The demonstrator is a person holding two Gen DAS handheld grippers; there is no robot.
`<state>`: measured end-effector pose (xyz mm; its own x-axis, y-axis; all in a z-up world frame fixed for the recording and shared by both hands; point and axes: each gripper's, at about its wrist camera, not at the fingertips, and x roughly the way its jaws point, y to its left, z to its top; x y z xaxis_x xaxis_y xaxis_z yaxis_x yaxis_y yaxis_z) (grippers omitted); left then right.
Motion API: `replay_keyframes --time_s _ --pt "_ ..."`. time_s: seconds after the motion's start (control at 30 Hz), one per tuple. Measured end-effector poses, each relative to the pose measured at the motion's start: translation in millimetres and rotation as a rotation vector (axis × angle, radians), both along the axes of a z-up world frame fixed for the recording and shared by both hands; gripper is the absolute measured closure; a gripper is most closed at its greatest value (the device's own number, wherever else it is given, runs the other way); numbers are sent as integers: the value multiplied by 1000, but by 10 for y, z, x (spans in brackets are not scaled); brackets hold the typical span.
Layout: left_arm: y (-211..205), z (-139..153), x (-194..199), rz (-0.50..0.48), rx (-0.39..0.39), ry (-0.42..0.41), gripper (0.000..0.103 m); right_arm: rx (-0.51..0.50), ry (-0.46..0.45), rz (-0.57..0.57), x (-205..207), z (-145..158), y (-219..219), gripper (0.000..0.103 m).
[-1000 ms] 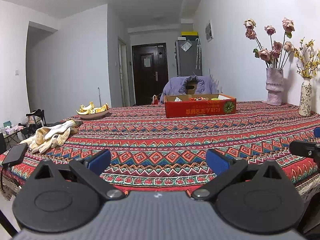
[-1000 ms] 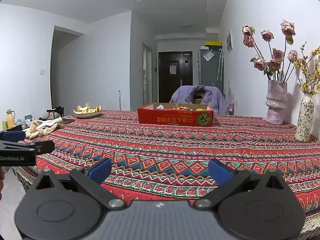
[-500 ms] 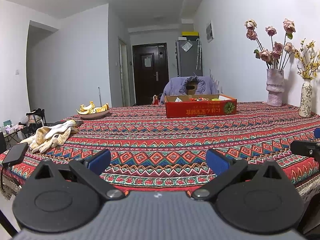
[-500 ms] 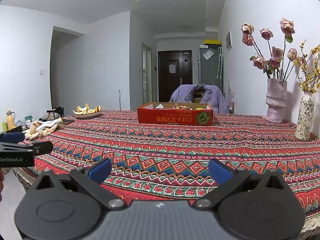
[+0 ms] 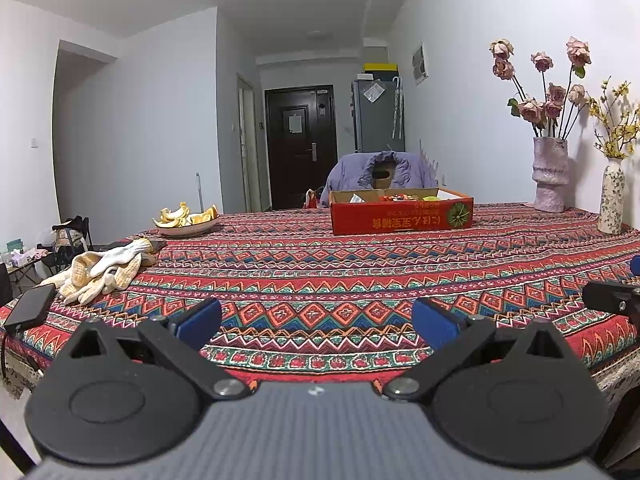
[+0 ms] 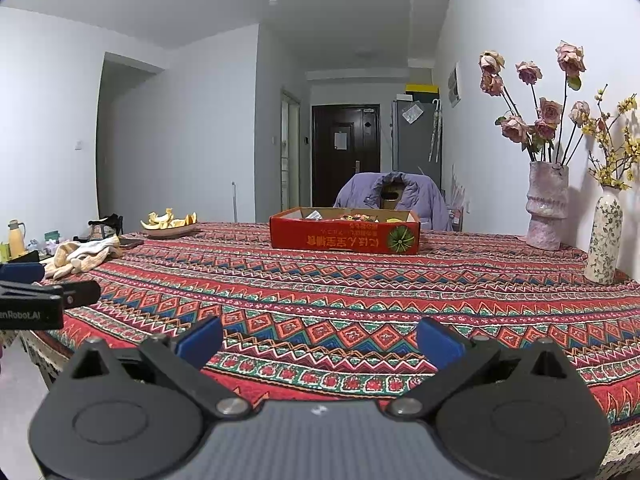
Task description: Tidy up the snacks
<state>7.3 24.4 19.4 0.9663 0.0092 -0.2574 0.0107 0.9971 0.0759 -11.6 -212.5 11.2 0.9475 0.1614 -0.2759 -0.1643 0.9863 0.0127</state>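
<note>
A red cardboard box (image 5: pixel 402 216) holding several snack packets stands at the far side of the patterned table; it also shows in the right wrist view (image 6: pixel 344 235). My left gripper (image 5: pixel 316 320) is open and empty, low at the table's near edge, far from the box. My right gripper (image 6: pixel 320 340) is open and empty too, at the same near edge. Each gripper shows at the side of the other's view: the right one (image 5: pixel 612 300), the left one (image 6: pixel 36 304).
A plate of peels (image 5: pixel 186 222) and white gloves (image 5: pixel 100 272) lie on the left, with a phone (image 5: pixel 30 306) at the left edge. Two flower vases (image 5: pixel 550 180) (image 6: pixel 604 236) stand on the right by the wall. A chair with a purple jacket (image 6: pixel 392 196) stands behind the box.
Both grippers have drifted very slightly; the views are almost the same. Both stay open and empty.
</note>
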Motion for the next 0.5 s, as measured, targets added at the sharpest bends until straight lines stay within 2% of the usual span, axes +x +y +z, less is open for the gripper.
replay_keyframes --time_s 0.5 --pt "-42 8 -24 -2 18 -9 0 15 16 -7 20 -26 -44 0"
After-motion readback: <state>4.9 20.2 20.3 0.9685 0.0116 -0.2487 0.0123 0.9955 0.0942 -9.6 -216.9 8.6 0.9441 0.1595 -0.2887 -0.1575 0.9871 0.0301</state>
